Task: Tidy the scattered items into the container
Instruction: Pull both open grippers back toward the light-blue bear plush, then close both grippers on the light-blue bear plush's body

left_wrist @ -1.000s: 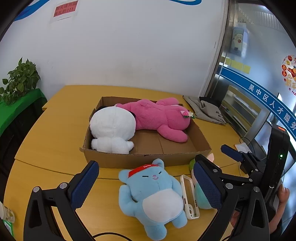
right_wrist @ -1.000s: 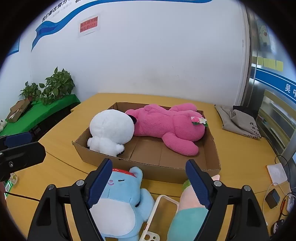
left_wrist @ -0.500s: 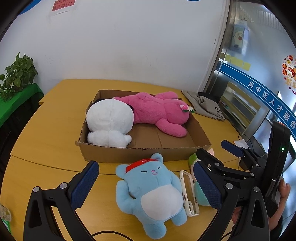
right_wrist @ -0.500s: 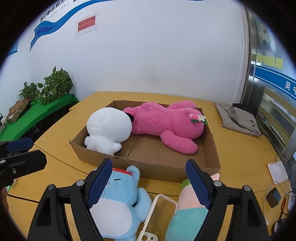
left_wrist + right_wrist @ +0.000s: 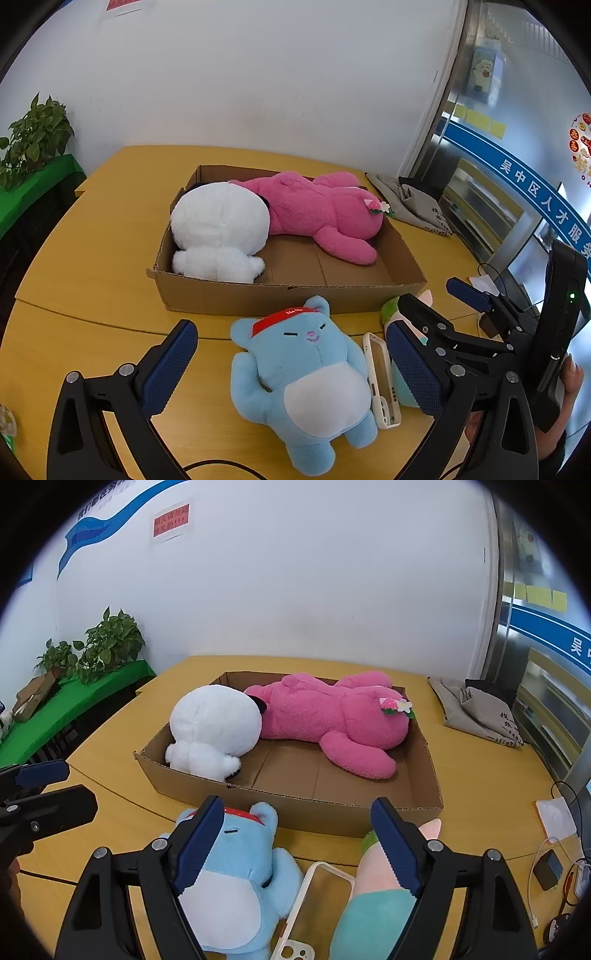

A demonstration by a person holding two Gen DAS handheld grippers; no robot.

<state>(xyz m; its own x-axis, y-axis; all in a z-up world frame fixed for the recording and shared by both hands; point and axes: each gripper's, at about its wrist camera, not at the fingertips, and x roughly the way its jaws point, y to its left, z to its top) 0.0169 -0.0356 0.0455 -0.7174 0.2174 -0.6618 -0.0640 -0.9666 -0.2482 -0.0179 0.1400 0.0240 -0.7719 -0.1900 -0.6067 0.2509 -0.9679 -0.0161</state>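
The cardboard box [image 5: 288,295] sits in the middle of the left wrist view on the yellow table [image 5: 92,258], and it already holds 2 toys: a white plush [image 5: 218,229] against its left wall and a pink plush bear [image 5: 317,214] stretched along the back, with a strawberry-and-flower clip on its head. The front right part of the box floor is bare cardboard, so there looks to be room for more. 3 items lie on the table outside the box, just in front of its near wall: a blue plush cat [image 5: 306,384] with a red headband, on its back in the lower centre of the frame; a clear phone case [image 5: 380,380] touching the cat's right side; and a pink-and-teal plush [image 5: 376,897] with a green top, lower right in the right wrist view, largely hidden behind the fingers in the left one. By that count the job is roughly 2 out of 5 done, and nothing loose has been picked up yet. The left gripper [image 5: 291,365] hangs above the blue cat with its blue-padded fingers spread wide to either side of the toy, holding nothing. The right gripper [image 5: 299,845] is likewise spread wide and empty, framing the phone case, with the cat behind its left finger and the pink-and-teal plush behind its right. A grey cloth bag [image 5: 476,709] lies at the right, well apart from the box, and potted plants [image 5: 107,642] stand on a green shelf at the left.
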